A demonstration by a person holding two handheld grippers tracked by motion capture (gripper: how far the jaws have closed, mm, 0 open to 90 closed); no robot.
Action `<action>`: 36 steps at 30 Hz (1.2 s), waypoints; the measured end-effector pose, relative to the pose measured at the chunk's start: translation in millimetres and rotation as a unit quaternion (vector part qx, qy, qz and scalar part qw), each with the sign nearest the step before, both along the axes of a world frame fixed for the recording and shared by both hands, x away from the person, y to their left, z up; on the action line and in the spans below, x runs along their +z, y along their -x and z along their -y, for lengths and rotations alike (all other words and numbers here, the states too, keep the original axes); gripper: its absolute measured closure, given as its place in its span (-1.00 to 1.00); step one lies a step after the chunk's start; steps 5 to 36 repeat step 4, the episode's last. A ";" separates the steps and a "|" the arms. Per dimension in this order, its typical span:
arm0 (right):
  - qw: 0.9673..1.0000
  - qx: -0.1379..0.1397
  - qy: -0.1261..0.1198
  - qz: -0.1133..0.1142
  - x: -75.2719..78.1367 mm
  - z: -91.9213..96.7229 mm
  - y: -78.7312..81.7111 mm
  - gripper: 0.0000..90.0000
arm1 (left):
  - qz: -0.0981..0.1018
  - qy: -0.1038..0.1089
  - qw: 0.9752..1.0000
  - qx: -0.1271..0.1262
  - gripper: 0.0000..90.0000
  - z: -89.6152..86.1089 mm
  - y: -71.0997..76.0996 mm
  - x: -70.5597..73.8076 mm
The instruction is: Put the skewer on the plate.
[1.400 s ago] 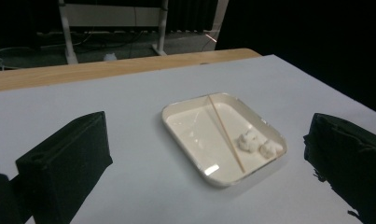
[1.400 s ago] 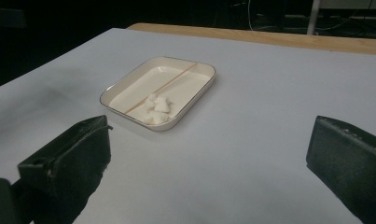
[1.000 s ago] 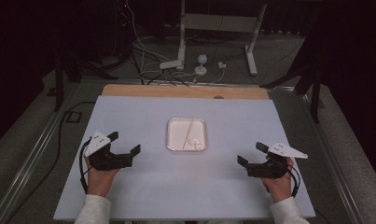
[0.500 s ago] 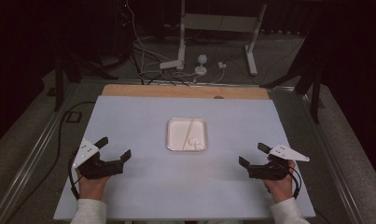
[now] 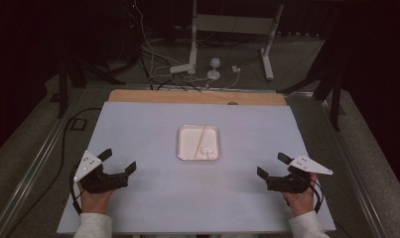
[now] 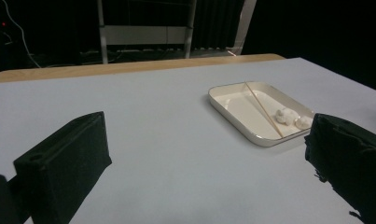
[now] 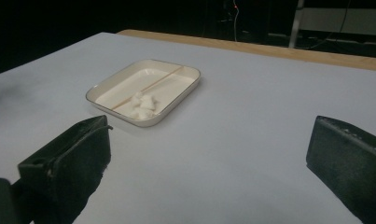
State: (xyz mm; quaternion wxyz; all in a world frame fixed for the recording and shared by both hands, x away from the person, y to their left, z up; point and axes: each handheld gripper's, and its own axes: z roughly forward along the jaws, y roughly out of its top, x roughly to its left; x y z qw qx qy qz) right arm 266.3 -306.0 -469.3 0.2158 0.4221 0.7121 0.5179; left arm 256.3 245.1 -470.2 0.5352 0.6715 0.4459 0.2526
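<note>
Tray [image 5: 198, 143] sits mid-table, a thin stick [image 5: 202, 137] lying slantwise across it with a small white clump [image 5: 206, 150] by its near end; what the clump is made of is hard to make out. Your left gripper [image 5: 119, 165] and right gripper [image 5: 270, 165] rest low on the table [image 5: 153, 198] at either side of the tray, well apart from it, jaws spread wide and holding nothing. Both point inward at the tray, probably a ready stance for a two-sided approach. Your hands are partly cut off by the bottom edge.
</note>
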 end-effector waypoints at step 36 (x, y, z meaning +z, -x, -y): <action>1.000 -0.001 -0.001 0.000 -0.6 0.5 0.3 -1.00 | 0.001 0.001 1.000 0.004 -0.99 -2.3 -0.1 -0.1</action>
